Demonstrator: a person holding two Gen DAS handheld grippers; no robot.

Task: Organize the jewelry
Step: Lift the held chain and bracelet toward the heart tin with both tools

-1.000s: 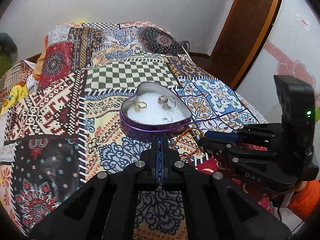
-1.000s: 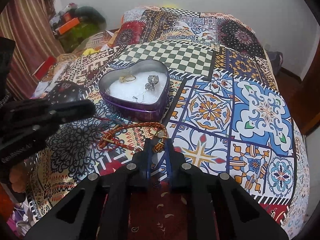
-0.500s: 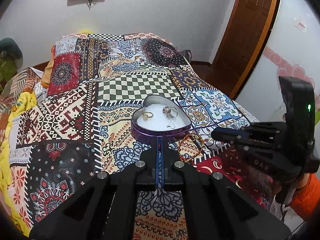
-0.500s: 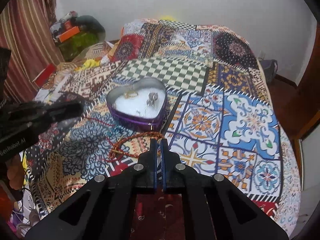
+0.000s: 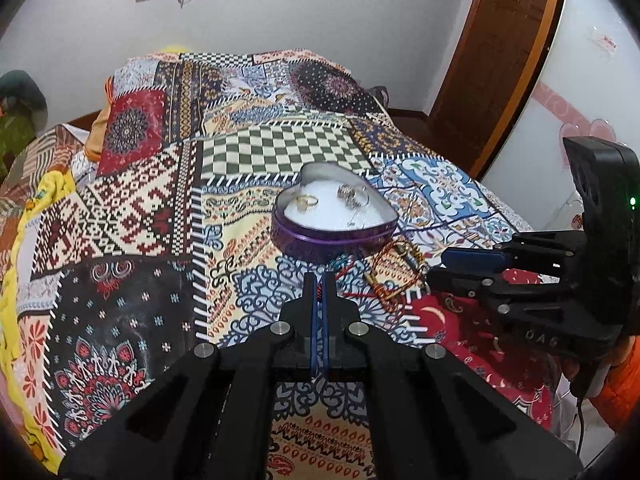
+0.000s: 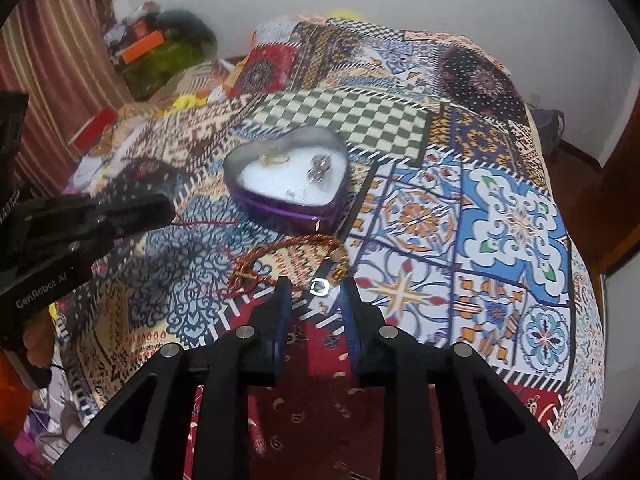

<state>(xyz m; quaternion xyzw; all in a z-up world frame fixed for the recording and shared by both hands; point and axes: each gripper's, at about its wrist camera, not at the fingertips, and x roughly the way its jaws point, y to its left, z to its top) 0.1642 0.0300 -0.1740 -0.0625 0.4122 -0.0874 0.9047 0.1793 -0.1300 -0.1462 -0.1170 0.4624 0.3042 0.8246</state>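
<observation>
A purple heart-shaped tin (image 5: 320, 242) (image 6: 280, 208) with a white lining stands on the patchwork bedspread. It holds a gold ring (image 5: 307, 201) and silver pieces (image 5: 352, 196). A red-gold twisted cord bracelet (image 5: 394, 270) (image 6: 296, 258) lies on the spread in front of the tin, beside a small silver ring (image 6: 320, 286). My left gripper (image 5: 319, 280) is shut on a thin red string (image 5: 319, 291), which shows as a taut line in the right wrist view (image 6: 208, 222). My right gripper (image 6: 316, 292) is open, just short of the silver ring and bracelet.
The bedspread (image 5: 152, 216) covers the whole bed. A wooden door (image 5: 492, 60) stands at the right. Clutter (image 6: 160, 48) and a striped curtain (image 6: 48, 60) lie beyond the bed's left side. A white wall is behind.
My right gripper has opened from shut and dropped closer to the bracelet. My left gripper has stayed shut and moved nearer the tin.
</observation>
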